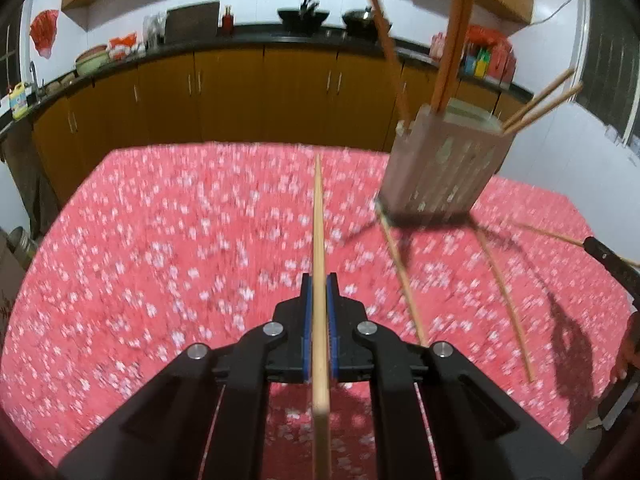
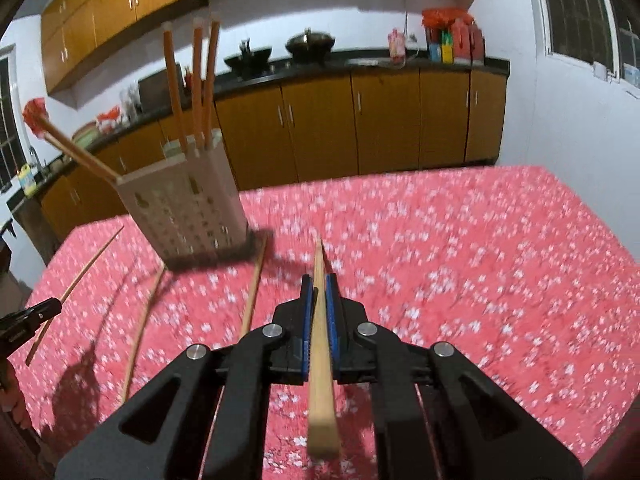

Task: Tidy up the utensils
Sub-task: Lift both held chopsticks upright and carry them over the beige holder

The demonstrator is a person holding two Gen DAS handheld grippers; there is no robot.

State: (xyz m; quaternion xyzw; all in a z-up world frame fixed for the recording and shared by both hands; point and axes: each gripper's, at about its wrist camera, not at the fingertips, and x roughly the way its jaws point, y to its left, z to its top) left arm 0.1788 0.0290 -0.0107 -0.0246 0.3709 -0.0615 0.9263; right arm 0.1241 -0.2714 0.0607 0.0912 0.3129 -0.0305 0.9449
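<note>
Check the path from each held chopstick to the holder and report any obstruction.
Nothing visible blocks either. The left gripper and right gripper each clamp a chopstick; only open tablecloth lies before the holder.

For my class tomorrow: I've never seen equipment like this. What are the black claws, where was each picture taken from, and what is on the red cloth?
The claws are hand-held two-finger grippers, one in each of a person's hands, with a camera on each looking along the fingers. One picture comes from the left gripper, the other from the right gripper. Each is shut on a light wooden chopstick: the left chopstick and the right chopstick. On the flowered tablecloth stands a perforated holder already containing several chopsticks. Two loose chopsticks lie beside it. Both pictures are blurred.
</note>
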